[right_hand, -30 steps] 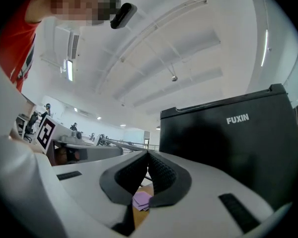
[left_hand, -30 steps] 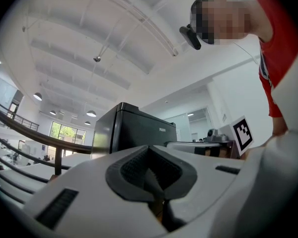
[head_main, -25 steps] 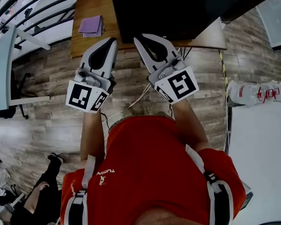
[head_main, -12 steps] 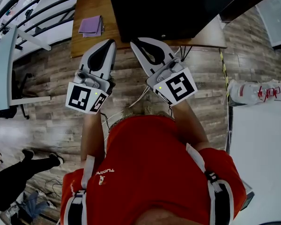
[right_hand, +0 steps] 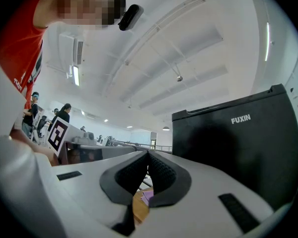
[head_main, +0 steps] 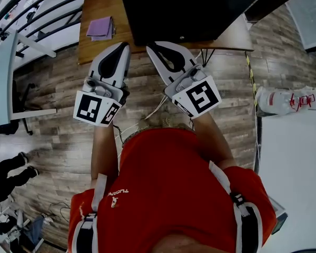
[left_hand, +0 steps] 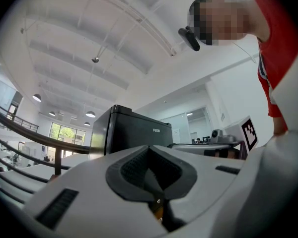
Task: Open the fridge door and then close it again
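Observation:
A small black fridge (head_main: pixel 184 9) stands on a wooden table (head_main: pixel 97 46), its door closed. In the head view both grey grippers are held side by side just short of the table's near edge, pointing at the fridge. My left gripper (head_main: pixel 125 45) is shut with nothing in it. My right gripper (head_main: pixel 150 45) is also shut and empty, its tip close to the fridge's lower front. The fridge (left_hand: pixel 131 133) fills the middle of the left gripper view beyond the left gripper (left_hand: pixel 149 148). It looms at the right as the fridge (right_hand: pixel 238 143) past the right gripper (right_hand: pixel 148 152).
A purple cloth (head_main: pixel 101 28) lies on the table's left part. White railings (head_main: pixel 37 20) and a chair (head_main: pixel 0 88) stand at the left. A white table with a bottle (head_main: pixel 282 101) is at the right. A bystander's legs (head_main: pixel 5 170) show at the lower left on the wood floor.
Both grippers hold almost the same place. The bystander at the lower left has walked further left and out toward the frame edge.

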